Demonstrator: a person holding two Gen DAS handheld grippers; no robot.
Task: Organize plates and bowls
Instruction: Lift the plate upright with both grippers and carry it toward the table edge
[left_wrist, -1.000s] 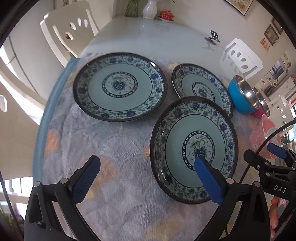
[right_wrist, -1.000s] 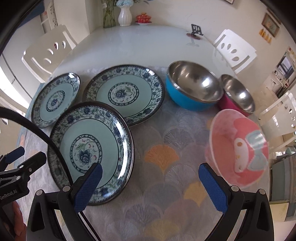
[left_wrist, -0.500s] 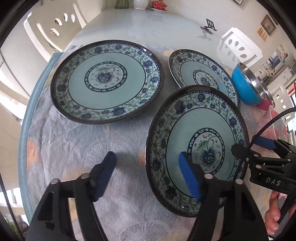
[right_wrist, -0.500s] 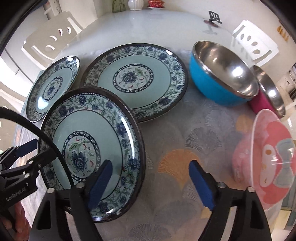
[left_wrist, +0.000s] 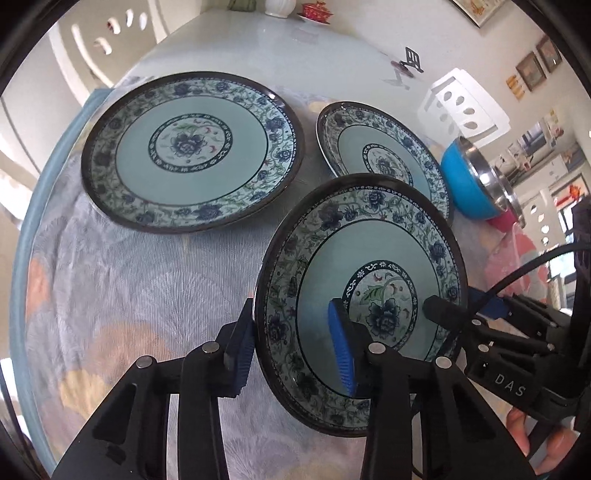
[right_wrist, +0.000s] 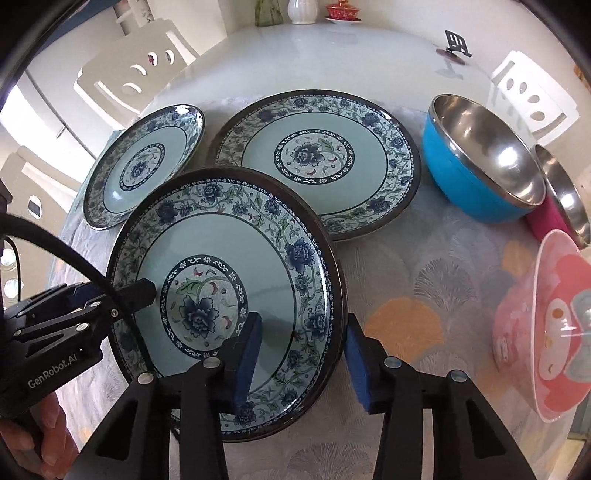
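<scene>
Three blue floral plates lie on the patterned cloth. The nearest plate (left_wrist: 365, 280) (right_wrist: 229, 273) is gripped at opposite rims by both grippers. My left gripper (left_wrist: 295, 343) straddles its left rim, one pad inside, one outside. My right gripper (right_wrist: 303, 350) straddles its right rim the same way. The plate looks tilted and slightly raised. A large plate (left_wrist: 192, 155) (right_wrist: 317, 162) and a smaller plate (left_wrist: 380, 155) (right_wrist: 144, 166) lie behind it. A blue steel bowl (right_wrist: 484, 162) (left_wrist: 476, 181), a pink steel bowl (right_wrist: 561, 199) and a pink cartoon bowl (right_wrist: 546, 325) stand at the right.
White chairs (right_wrist: 136, 70) (right_wrist: 532, 99) stand around the glass-topped table (right_wrist: 332, 55). A vase (right_wrist: 303, 11), a red dish (right_wrist: 341, 13) and a small black stand (right_wrist: 456, 42) sit at the far end. The table edge (left_wrist: 22, 258) curves at the left.
Both grippers moved in and closed on the opposite rims of the nearest plate. The plate now looks tilted and closer to the cameras.
</scene>
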